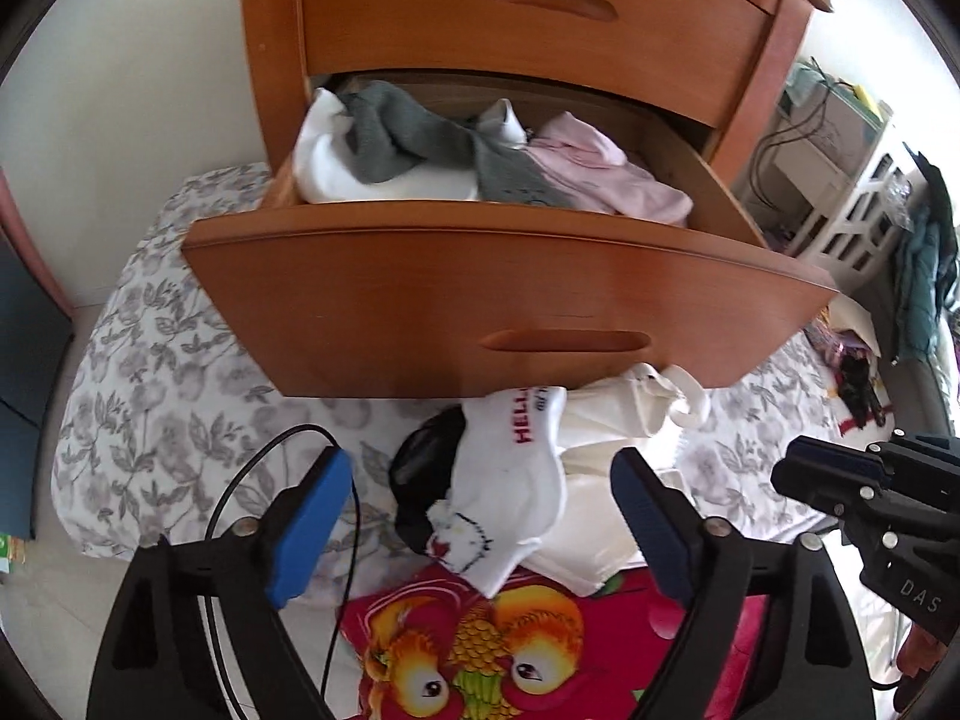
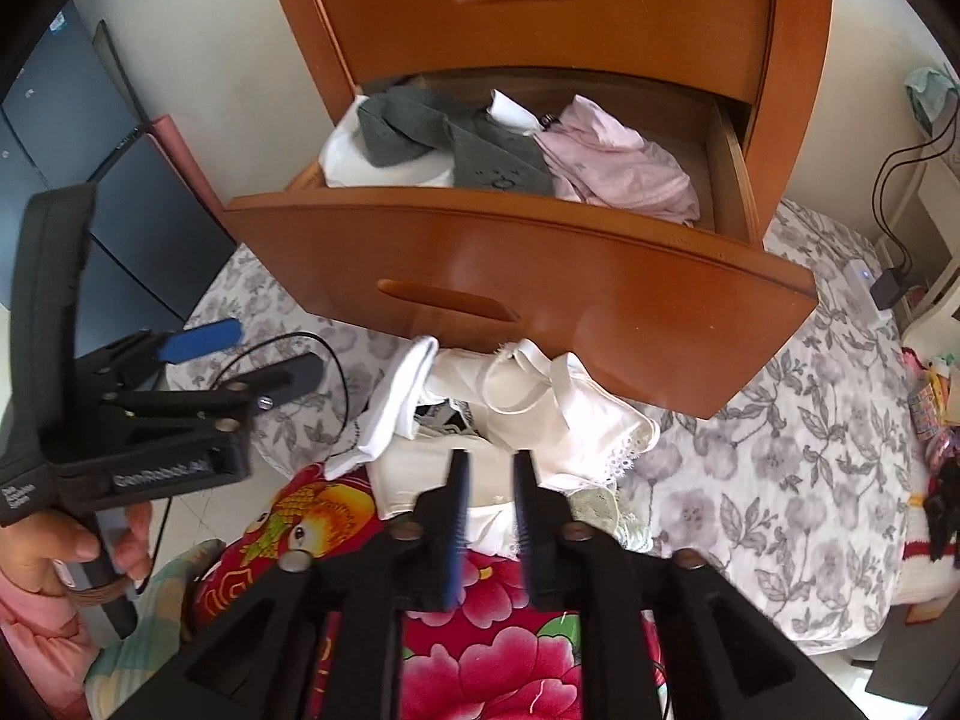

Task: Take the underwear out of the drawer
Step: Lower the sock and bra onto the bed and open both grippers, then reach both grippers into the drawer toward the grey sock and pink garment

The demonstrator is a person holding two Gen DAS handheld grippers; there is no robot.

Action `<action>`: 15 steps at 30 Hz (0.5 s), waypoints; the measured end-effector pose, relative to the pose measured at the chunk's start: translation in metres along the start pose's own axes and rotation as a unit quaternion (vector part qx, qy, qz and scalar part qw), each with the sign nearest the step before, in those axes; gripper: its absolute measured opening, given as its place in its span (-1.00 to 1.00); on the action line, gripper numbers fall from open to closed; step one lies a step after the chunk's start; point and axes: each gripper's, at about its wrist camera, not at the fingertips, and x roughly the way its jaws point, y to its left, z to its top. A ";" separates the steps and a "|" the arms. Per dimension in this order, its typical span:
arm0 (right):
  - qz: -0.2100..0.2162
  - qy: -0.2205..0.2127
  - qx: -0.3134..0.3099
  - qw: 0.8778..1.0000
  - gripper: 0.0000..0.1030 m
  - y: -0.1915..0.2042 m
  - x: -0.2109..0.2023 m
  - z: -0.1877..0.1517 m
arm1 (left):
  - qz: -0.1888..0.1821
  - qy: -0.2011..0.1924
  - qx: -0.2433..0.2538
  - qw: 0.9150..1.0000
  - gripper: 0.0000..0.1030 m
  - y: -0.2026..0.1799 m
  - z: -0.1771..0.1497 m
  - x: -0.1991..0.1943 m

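1. Both views bright, even daylight; soft shadows only.
2. Sheen on the drawer front [image 2: 540,294].
3. Strong fisheye bending, black vignette at corners.
4. Centre sharp; frame edges slightly soft.

A wooden nightstand [image 2: 600,18] stands against a white wall [image 1: 150,72]. In front of it lies a bed sheet [image 2: 780,450] with grey flowers. A bright red blanket [image 2: 480,630] with big flowers lies close by. A dark blue cabinet [image 2: 72,120] stands to the left. Daylight fills the room.
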 end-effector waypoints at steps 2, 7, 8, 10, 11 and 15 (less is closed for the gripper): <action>-0.003 0.002 -0.002 1.000 -0.61 -0.001 0.003 0.000 | 0.005 -0.007 -0.002 1.000 0.79 0.003 0.001 -0.002; -0.011 -0.002 0.000 1.000 0.30 -0.003 0.004 0.002 | 0.010 -0.027 -0.007 1.000 0.94 0.005 0.004 -0.010; -0.012 -0.004 -0.003 1.000 0.30 -0.003 0.004 0.002 | 0.009 -0.029 -0.008 1.000 0.94 0.006 0.006 -0.011; -0.009 -0.003 0.000 1.000 0.31 -0.004 0.004 0.004 | 0.009 -0.033 -0.012 0.999 0.95 0.008 0.008 -0.015; -0.008 -0.002 0.003 1.000 0.37 -0.005 0.004 0.005 | 0.008 -0.036 -0.013 0.999 0.95 0.009 0.009 -0.017; -0.009 -0.007 0.006 1.000 0.67 -0.008 0.005 0.008 | 0.008 -0.047 -0.016 0.999 0.96 0.011 0.013 -0.023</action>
